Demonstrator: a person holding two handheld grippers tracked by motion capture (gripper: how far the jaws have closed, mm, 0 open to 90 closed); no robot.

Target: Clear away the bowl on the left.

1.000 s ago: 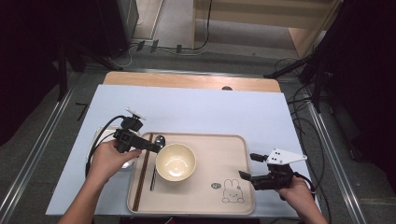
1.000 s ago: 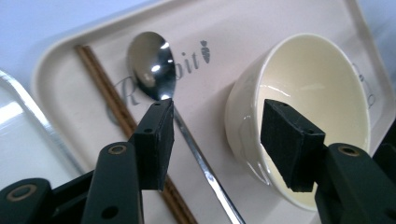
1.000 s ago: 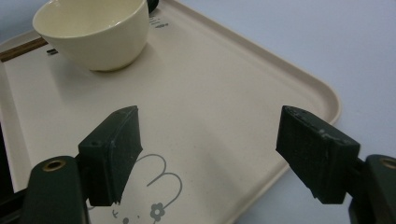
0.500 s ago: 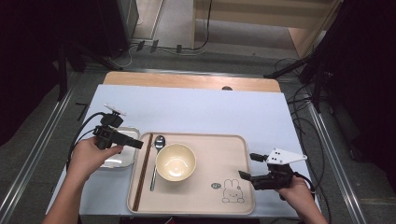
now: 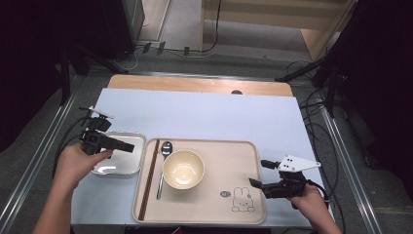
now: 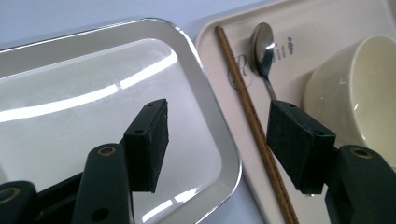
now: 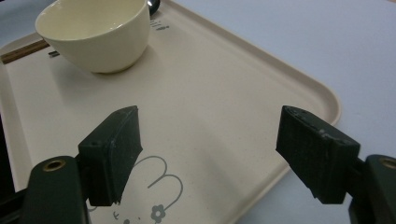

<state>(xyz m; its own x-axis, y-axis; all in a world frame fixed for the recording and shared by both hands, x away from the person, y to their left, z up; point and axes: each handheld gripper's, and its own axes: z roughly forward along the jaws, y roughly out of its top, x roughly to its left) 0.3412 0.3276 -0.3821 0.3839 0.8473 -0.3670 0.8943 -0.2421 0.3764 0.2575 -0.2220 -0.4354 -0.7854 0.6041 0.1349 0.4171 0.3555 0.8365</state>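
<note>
Since the earlier picture, the left gripper (image 5: 127,146) has moved away from the beige tray (image 5: 243,204) and now hovers over the steel tray (image 5: 139,168), which lies just left of the beige tray. This steel tray is shiny and rectangular, with rounded corners. The left gripper's jaws have just been opening; they stand wide and hold nothing. The right gripper (image 5: 259,174), also wide open and empty, sits at the beige tray's right edge.

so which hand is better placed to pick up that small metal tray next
Left, likely. The left gripper hovers open right over the metal tray; the right gripper sits across the beige tray.
</note>
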